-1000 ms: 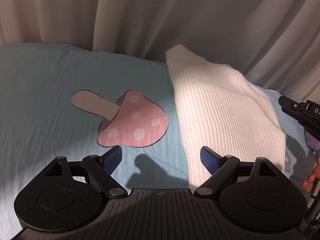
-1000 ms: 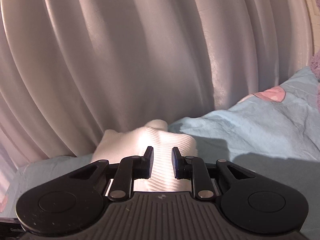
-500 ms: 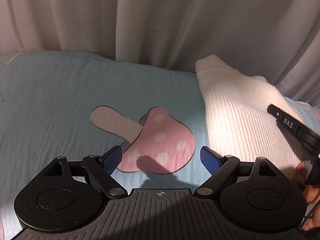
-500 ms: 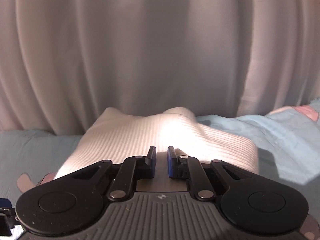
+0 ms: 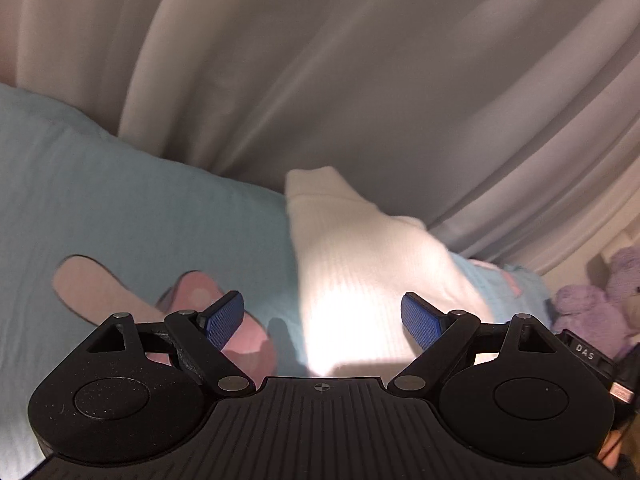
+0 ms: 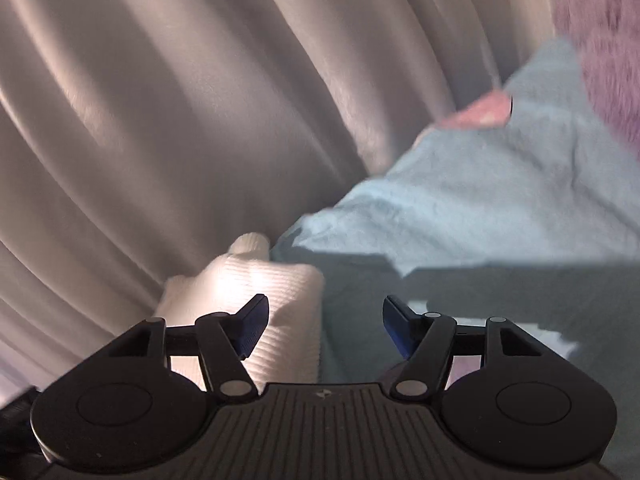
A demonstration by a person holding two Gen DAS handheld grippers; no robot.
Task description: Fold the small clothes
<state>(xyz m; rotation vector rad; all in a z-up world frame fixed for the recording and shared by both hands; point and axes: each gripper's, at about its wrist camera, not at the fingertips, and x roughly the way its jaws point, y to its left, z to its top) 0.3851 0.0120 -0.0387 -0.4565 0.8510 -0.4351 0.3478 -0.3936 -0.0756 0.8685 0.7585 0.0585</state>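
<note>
A folded white ribbed garment (image 5: 360,264) lies on the light blue bedsheet (image 5: 120,208), its narrow end toward the curtain. My left gripper (image 5: 322,316) hovers open over its near part, nothing between the blue pads. In the right wrist view the same white garment (image 6: 256,284) shows at lower left. My right gripper (image 6: 325,322) is opening, its left pad over the garment's right edge and the gap over bare sheet; nothing is pinched between the pads.
A pale curtain (image 5: 360,80) hangs close behind the bed. A pink mushroom print (image 5: 192,304) marks the sheet left of the garment. Purple plush toys (image 5: 592,312) sit at the right edge, a purple plush (image 6: 600,40) at upper right. The sheet bunches (image 6: 460,200) rightward.
The right gripper's jaws went from nearly closed to wide apart, and it shifted right with a roll, off the garment's middle. The left gripper moved over the garment and tilted; it stayed open.
</note>
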